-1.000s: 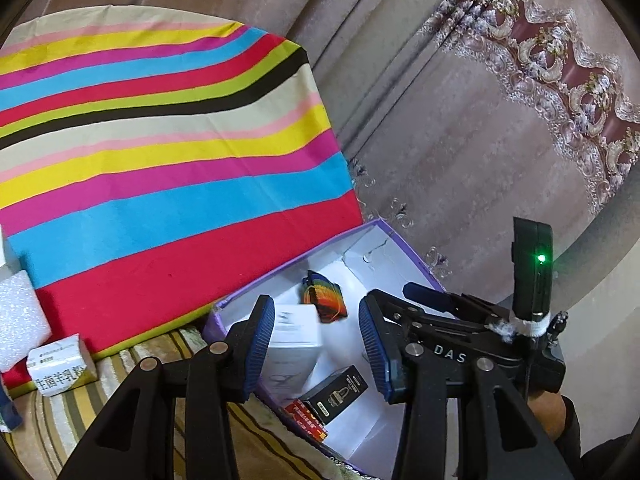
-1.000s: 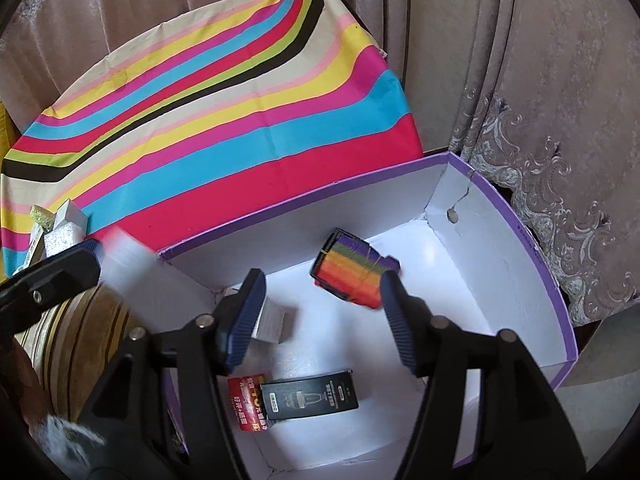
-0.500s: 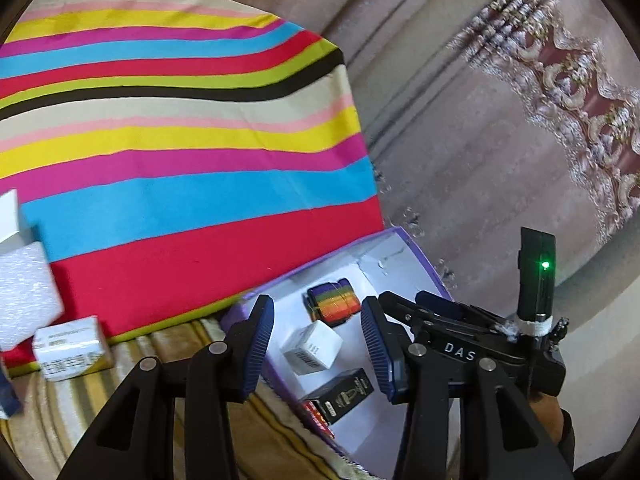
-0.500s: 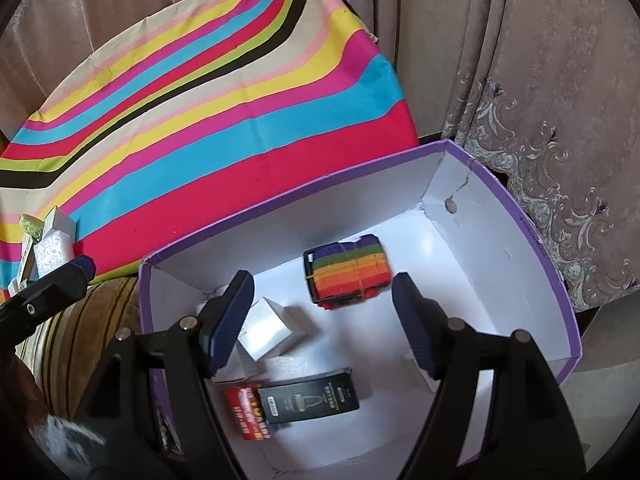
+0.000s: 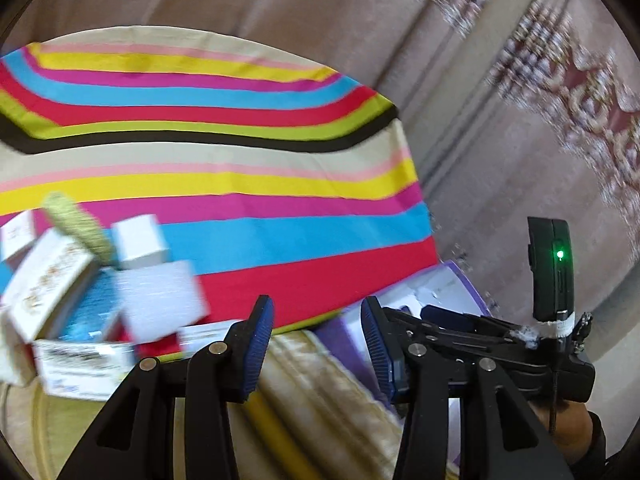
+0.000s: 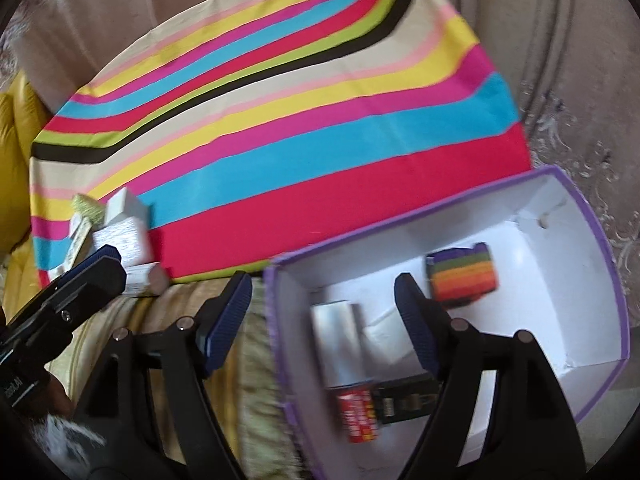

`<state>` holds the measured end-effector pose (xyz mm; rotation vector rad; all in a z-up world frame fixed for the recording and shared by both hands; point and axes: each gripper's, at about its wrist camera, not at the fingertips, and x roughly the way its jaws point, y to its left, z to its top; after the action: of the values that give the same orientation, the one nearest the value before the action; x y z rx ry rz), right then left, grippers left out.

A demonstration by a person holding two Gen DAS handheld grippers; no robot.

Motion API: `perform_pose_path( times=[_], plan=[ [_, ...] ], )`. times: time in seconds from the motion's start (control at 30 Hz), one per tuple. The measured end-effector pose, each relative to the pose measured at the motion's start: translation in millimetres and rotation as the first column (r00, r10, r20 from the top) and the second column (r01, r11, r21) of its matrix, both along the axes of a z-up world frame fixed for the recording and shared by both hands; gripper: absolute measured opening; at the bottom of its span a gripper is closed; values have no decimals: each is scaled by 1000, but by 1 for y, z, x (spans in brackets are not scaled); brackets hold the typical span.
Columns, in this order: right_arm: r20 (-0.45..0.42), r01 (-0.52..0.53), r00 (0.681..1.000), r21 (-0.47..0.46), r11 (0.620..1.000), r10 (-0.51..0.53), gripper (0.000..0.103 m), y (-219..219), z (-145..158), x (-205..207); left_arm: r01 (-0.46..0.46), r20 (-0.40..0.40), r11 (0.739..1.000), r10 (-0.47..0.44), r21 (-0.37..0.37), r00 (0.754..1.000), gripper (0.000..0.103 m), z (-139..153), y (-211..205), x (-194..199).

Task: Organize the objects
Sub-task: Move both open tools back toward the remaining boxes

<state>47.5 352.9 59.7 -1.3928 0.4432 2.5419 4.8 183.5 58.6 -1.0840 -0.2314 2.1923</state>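
My left gripper (image 5: pixel 318 348) is open and empty above a beige striped cushion (image 5: pixel 320 400), with its jaws a narrow gap apart. To its left lies a blurred pile: a white cube (image 5: pixel 138 240), a white foam block (image 5: pixel 160 300), a printed carton (image 5: pixel 48 284) and a green sponge (image 5: pixel 76 220). My right gripper (image 6: pixel 322 320) hangs over the left wall of the purple box (image 6: pixel 580 208). Its jaws are opening and grip nothing. Inside the box lie a rainbow-striped pack (image 6: pixel 464 276), a silvery white box (image 6: pixel 340 332), a red pack (image 6: pixel 356 416) and a black box (image 6: pixel 404 400).
A bright striped cloth (image 6: pixel 280 120) covers the surface behind the box and the pile. Brown patterned curtains (image 5: pixel 520 140) hang behind and to the right. A yellow cushion (image 6: pixel 16 140) sits at the far left. A hand (image 5: pixel 572 420) holds the right gripper's handle.
Both grippers have swung left, away from the purple box. A white cube by the left gripper's tip came to rest in the box. The right jaws have widened.
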Motion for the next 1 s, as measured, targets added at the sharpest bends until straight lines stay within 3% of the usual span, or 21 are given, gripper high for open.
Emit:
perform_pose_path(
  times=[0.37,0.7,1.0],
  plan=[
    [2,-101,995,-18,995,101,77,-71,4,-22,-231,-10,973,231,-28,973,51,3,-107,-1],
    [6,-147,989,-16,989,147,78,-106,3,-27,-322,11,944,323,-69,946,58,-6,-152,8],
    [24,-190,981,-12,982,190,81,-128,-2,-32,-422,63,891,436,-168,897,71,-23,-199,-1]
  ],
)
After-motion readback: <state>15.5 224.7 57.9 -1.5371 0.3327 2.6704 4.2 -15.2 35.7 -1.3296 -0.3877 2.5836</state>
